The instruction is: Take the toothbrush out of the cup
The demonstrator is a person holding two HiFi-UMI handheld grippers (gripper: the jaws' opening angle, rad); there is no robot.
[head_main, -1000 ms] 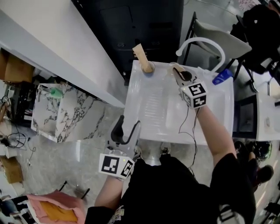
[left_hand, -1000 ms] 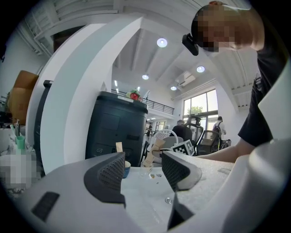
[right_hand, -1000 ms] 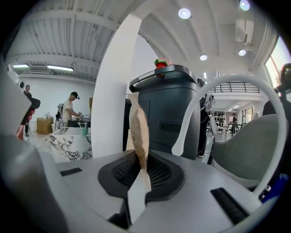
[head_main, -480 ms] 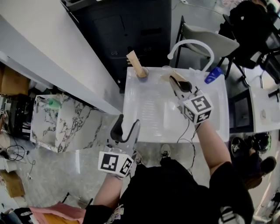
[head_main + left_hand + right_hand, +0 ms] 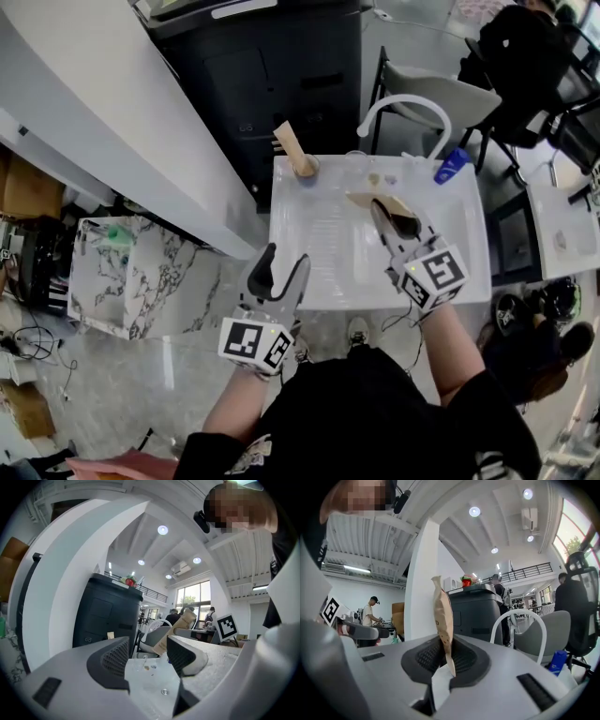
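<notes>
My right gripper [image 5: 392, 221] is shut on a brown paper toothbrush packet [image 5: 377, 200], held above the middle right of the white sink top [image 5: 323, 253]. In the right gripper view the packet [image 5: 443, 620] stands up out of the closed jaws [image 5: 447, 660]. From the left gripper view the same packet [image 5: 177, 630] shows slanting ahead. A clear empty cup [image 5: 354, 161] stands at the back, apart from the packet. Another cup [image 5: 307, 169] at the back left holds a second brown packet [image 5: 291, 145]. My left gripper [image 5: 278, 272] hangs open and empty at the near edge [image 5: 147, 653].
A white curved faucet [image 5: 403, 105] rises at the back of the sink, with a blue bottle [image 5: 450, 166] at its right. A dark cabinet [image 5: 272, 66] and a grey chair [image 5: 450, 94] stand behind. A white counter [image 5: 112, 122] runs along the left.
My right gripper has drawn back toward me and risen with the packet, away from the cups at the back. The left gripper has hardly moved.
</notes>
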